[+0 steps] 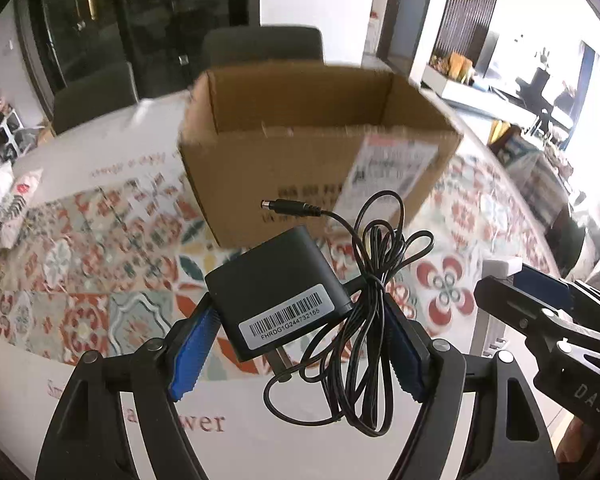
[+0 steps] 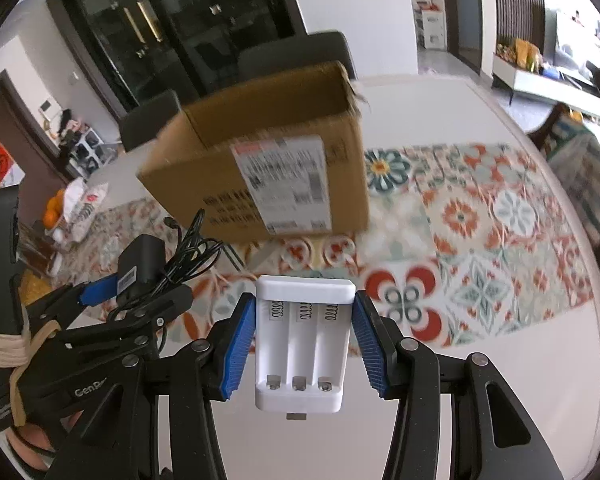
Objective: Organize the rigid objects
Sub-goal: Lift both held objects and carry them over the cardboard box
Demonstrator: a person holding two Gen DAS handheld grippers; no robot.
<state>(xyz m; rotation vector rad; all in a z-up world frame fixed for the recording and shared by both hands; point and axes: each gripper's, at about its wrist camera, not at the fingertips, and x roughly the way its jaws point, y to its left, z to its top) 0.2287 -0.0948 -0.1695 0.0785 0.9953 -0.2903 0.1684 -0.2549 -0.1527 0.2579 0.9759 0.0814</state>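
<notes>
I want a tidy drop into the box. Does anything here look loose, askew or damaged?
Yes: the cord of the black power adapter in the left gripper hangs in loose tangled loops, its plug tip sticking out. The cardboard box has a ragged top edge. The white battery charger in the right gripper sits straight.

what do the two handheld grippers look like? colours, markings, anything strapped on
Both are black plastic linkage frames with silver pivot pins and ribbed blue pads on the fingers. The left gripper has "GenRo…" printed in white on its body and beige rubber bands wound round its handle. The right gripper has "DAS" in white on its side. No sleeve is visible.
</notes>
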